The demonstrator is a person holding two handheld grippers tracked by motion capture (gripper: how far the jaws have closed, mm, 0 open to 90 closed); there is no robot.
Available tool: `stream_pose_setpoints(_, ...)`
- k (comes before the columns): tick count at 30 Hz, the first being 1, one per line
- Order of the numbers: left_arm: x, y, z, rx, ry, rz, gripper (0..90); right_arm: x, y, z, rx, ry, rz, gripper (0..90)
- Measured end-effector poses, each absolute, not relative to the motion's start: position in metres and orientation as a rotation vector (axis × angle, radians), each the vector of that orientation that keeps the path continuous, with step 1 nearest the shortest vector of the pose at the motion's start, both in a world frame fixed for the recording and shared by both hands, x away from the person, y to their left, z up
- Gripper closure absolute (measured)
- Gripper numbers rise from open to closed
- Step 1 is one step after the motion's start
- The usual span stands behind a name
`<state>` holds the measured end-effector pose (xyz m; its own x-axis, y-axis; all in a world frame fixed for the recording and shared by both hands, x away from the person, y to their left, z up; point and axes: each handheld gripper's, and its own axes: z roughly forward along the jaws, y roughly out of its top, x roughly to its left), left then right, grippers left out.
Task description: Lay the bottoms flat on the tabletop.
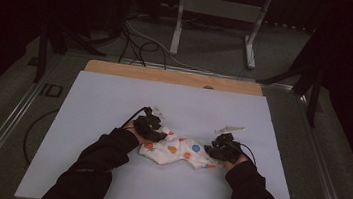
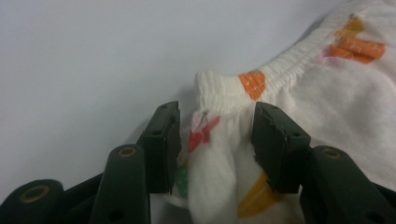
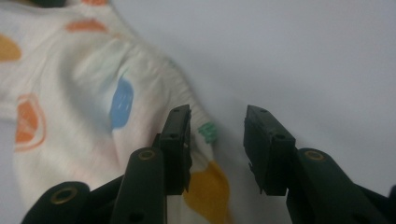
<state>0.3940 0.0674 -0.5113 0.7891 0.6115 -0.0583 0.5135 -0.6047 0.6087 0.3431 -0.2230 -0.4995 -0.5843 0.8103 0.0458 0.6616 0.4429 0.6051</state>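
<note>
A small white garment (image 1: 178,152) printed with orange, blue and yellow shapes lies crumpled on the white board (image 1: 103,106). My left gripper (image 1: 156,133) is at its left end. In the left gripper view the left gripper (image 2: 215,126) is open, with a fold of the garment (image 2: 327,93) and its elastic waistband (image 2: 224,88) between the jaws. My right gripper (image 1: 213,149) is at the garment's right end. In the right gripper view the right gripper (image 3: 218,126) is open, and the garment (image 3: 84,93) edge reaches just into the gap by the left-hand jaw.
The board's wooden back edge (image 1: 167,76) runs across the far side. Beyond it, on the dark floor, are cables (image 1: 140,45) and a metal stand (image 1: 220,9). Bare board lies left, right and ahead of the garment.
</note>
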Motion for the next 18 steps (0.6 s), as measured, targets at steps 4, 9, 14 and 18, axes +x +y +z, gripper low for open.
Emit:
stream_pose_setpoints(4, 0.391, 0.066, -0.511, 2.364, 0.818, 0.2, 58.8, 0.335, -0.222, -0.506, 1.264, 2.497, 0.813, 64.5)
stream_pose_setpoints(9, 0.388, 0.063, -0.509, 2.37, 0.803, 0.173, 80.7, 0.331, -0.219, -0.503, 1.207, 2.507, 0.786, 85.4)
stream_pose_setpoints(14, 0.383, 0.071, -0.506, 2.349, 0.804, 0.172, 87.9, 0.331, -0.219, -0.498, 1.173, 2.458, 0.801, 89.0)
stream_pose_setpoints(18, 0.379, 0.082, -0.499, 2.306, 0.813, 0.184, 88.0, 0.335, -0.219, -0.491, 1.17, 2.426, 0.843, 89.5)
